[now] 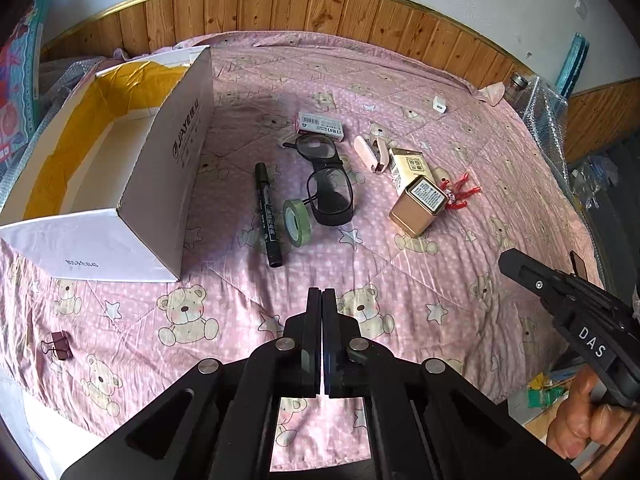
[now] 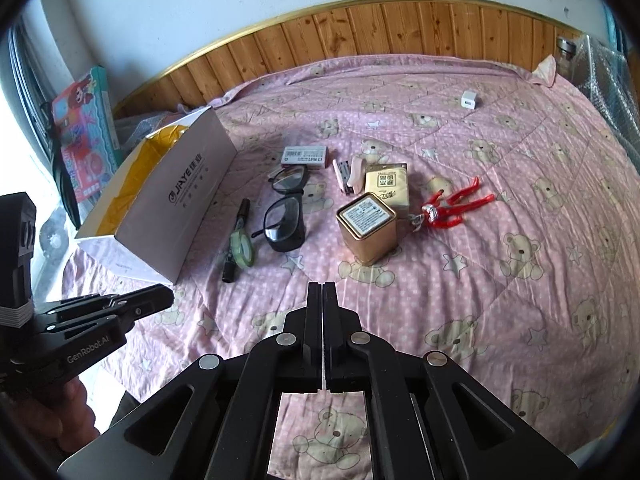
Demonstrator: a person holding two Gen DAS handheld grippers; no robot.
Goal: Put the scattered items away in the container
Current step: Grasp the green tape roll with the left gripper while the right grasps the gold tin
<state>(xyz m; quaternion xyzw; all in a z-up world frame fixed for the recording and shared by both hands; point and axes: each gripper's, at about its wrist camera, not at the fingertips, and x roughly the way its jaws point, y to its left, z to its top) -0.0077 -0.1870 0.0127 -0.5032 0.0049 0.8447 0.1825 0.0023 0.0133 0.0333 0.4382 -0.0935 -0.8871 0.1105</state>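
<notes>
An open white cardboard box point(image 1: 168, 168) point(image 2: 188, 208) with a yellow lining stands at the left of the pink bear-print bedspread. Beside it lie a black marker point(image 1: 267, 216) point(image 2: 237, 236), a green tape roll point(image 1: 297, 222) point(image 2: 242, 249), black glasses point(image 1: 326, 182) point(image 2: 285, 208), a staple box point(image 1: 320, 121) point(image 2: 306, 155), a pink stapler point(image 1: 374, 153) point(image 2: 348, 176), a cream carton point(image 1: 410, 168) point(image 2: 387, 188), a gold tin point(image 1: 418, 206) point(image 2: 367, 232) and a red keychain point(image 1: 462, 192) point(image 2: 454, 206). My left gripper point(image 1: 322, 300) and right gripper point(image 2: 322, 294) both hover shut and empty, short of the items.
A binder clip point(image 1: 58, 345) lies near the front left edge. A white charger cube point(image 1: 439, 105) point(image 2: 467, 100) sits far back right. A wooden headboard point(image 1: 320, 8) runs behind. Bubble wrap and a glass jar point(image 2: 566, 54) sit at the right edge. A hand point(image 1: 588, 420) holds the other gripper.
</notes>
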